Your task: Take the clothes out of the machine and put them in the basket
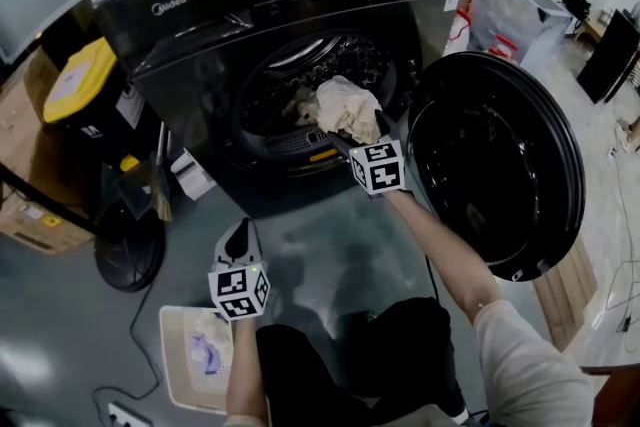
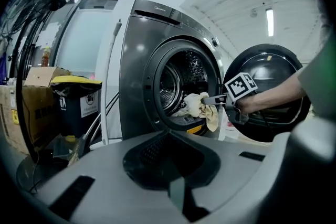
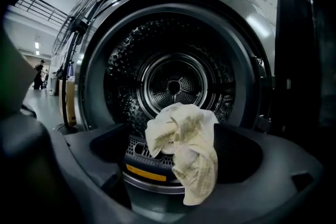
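A dark front-loading washing machine (image 1: 200, 25) stands with its round door (image 1: 500, 165) swung open to the right. A cream cloth (image 1: 348, 107) hangs at the drum's mouth, over the lower lip. My right gripper (image 1: 360, 130) reaches up to it, jaws spread wide on either side of the cloth (image 3: 184, 139) and not pressing on it. From the left gripper view the cloth (image 2: 202, 106) droops off the right gripper (image 2: 214, 99). My left gripper (image 1: 240, 237) is held low above the floor with its jaws together and empty. Just below it is a white basket (image 1: 178, 385) holding a pale purple garment.
Left of the machine stand a yellow-lidded bin (image 1: 75, 80), a cardboard box (image 1: 30, 215) and a round black fan base (image 1: 130, 260) with a cable. A grey plastic bag (image 1: 510, 15) sits behind the door. The person's legs are at the bottom edge.
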Tool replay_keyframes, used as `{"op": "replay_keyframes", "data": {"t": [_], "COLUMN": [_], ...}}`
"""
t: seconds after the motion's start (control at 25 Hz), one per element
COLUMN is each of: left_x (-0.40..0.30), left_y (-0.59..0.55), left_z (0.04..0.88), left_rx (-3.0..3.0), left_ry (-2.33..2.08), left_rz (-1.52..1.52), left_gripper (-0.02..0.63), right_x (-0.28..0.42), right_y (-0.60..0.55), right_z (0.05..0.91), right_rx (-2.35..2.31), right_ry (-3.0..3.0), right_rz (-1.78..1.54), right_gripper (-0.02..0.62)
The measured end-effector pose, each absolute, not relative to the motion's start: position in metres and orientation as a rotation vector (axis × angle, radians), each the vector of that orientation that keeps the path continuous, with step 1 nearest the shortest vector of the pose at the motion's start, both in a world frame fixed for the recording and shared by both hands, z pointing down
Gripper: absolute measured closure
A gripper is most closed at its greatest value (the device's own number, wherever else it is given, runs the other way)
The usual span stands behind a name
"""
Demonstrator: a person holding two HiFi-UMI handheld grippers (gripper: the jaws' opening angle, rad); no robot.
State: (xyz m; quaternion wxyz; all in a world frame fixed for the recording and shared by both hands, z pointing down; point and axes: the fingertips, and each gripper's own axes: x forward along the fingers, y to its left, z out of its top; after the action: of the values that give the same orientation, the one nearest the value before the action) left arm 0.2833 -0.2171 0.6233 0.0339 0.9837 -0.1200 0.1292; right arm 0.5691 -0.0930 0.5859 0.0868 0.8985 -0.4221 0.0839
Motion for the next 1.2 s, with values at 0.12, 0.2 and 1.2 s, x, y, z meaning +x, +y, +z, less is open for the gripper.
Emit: {"op": "replay_keyframes", "data": {"t": [0.12, 0.2, 1.2], "left_x": [0.283, 0.282, 0.255], "left_y": [-0.221, -0.224, -0.256], "left_z": [0.625, 0.624, 0.626], "left_rx": [3.03, 3.036, 3.042], "left_ry": [-0.378, -0.385, -0.475], "left_rz": [0.412, 0.419, 0.467], "left_gripper": [0.588, 0.588, 0.588], "right_x": [0.591, 0.601, 0.617], "right_y": [-0.101, -0.108, -0.123], "right_z": [0.58, 0.579, 0.645], "right_rx": [2.725, 2.734, 2.642], "right_ry": [-1.229, -1.214, -1.107], "right_rz": [0.262, 0.275, 0.459], "right_gripper": [0.103, 0.101, 0.469]}}
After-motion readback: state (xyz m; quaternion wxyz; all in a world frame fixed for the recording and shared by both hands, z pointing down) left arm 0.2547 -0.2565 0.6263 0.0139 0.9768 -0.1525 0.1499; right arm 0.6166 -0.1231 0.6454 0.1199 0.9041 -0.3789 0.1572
